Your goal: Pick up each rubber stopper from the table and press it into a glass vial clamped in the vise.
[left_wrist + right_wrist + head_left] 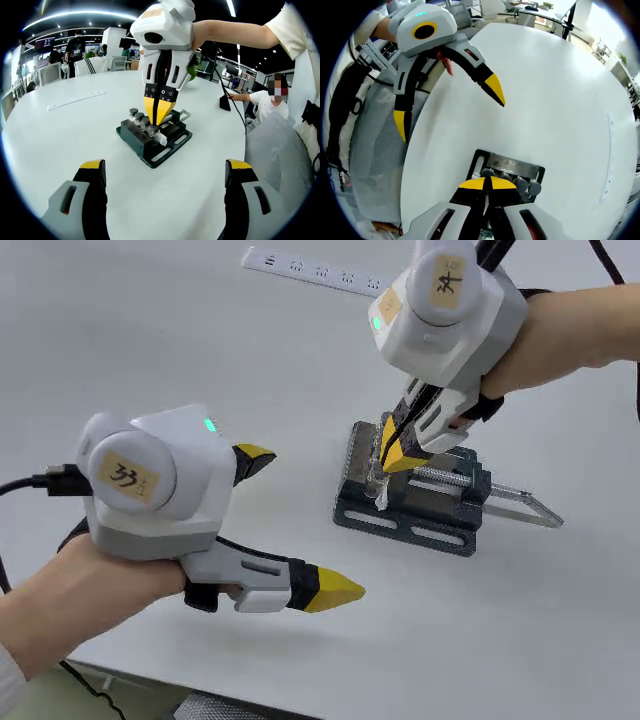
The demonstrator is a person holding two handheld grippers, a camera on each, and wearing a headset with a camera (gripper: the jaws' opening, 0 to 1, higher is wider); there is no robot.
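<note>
The left gripper (305, 521) hangs over the white bench (200, 340) at about 8 o'clock in the head view. Its fingers (92, 172) are spread wide with nothing between them. In the left gripper view their yellow ends stand at 7 and 5 o'clock, with bare bench in the gap. The right gripper (400, 455) reaches in from 1 o'clock of the head view and points steeply down. Its fingers (472, 184) are brought together so that only a thin seam parts the yellow tips, and I cannot tell whether anything small is pinched there. Those tips sit at the row of glass vials (146, 124), which stand upright, clamped side by side in the dark vise (167, 145). Whether the tips press on a vial or hang just above it cannot be told. The vise rests on the bench at about 3 o'clock of the head view, with its screw handle sticking out toward 4 o'clock. The vial tops that show carry grey rubber stoppers (521, 184). In the right gripper view these round tops run in a line toward 3 o'clock from the closed tips. A white power strip (315, 270) lies flat at 12 o'clock of the head view, well apart from the vise. The two grippers are well apart from each other.
</note>
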